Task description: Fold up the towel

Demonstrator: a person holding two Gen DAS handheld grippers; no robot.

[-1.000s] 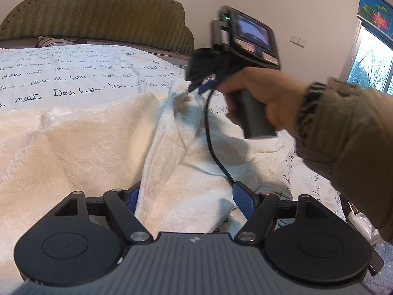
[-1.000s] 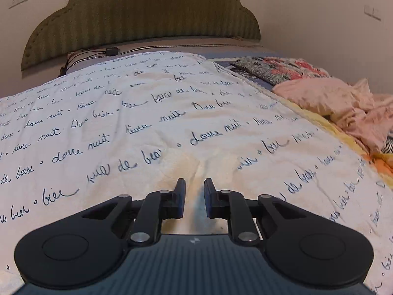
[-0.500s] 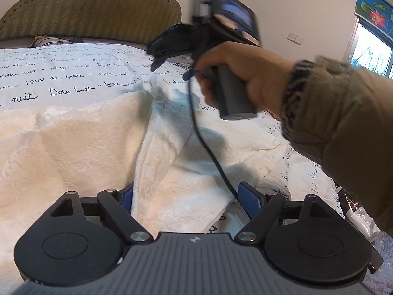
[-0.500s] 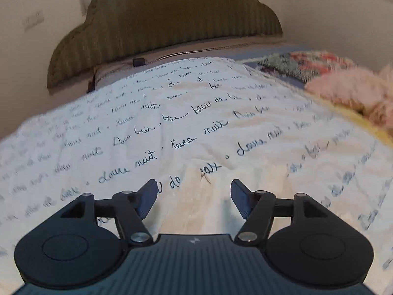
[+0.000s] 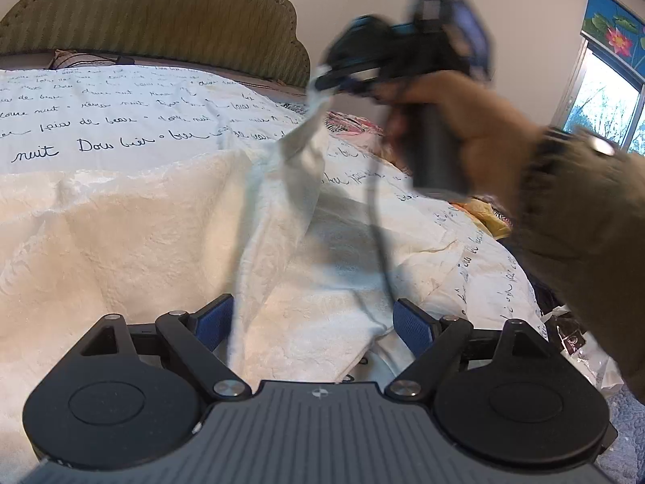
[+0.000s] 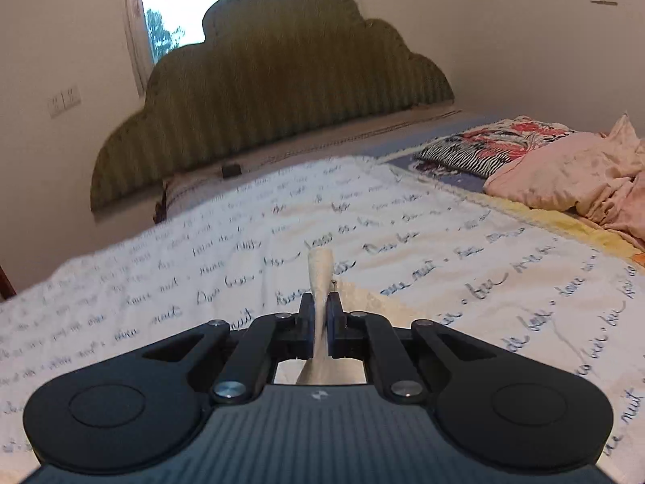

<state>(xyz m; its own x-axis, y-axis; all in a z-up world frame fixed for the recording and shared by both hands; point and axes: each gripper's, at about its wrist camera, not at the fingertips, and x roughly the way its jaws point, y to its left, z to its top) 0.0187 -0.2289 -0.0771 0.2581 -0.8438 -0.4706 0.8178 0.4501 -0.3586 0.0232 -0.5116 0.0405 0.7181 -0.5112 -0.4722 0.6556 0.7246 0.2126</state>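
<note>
— Where's the towel [image 5: 153, 242]?

— Spread cream-white over the lettered bedspread [image 5: 100, 121], filling the middle of the left view; one corner is pulled up toward the upper centre.

— By what?

— The right gripper [image 6: 321, 316] — its jaws have just closed and pinch that corner. A hand [image 5: 475, 133] holds it, blurred, at upper right.

— And the left gripper [image 5: 314, 322]?

— Fingers spread wide at the bottom, just opened further; towel lies between them, unpressed.

Black tongs, blue pads, olive sleeve

Left tongs [image 5: 314, 320] and right tongs [image 6: 320, 322]: black linkage arms, silver screws, ribbed grey body, blue pads [image 5: 411, 327]. At right of frame, olive sleeve [image 5: 584, 218] with dark ribbed cuff; black cable [image 5: 379, 238] hangs.
</note>
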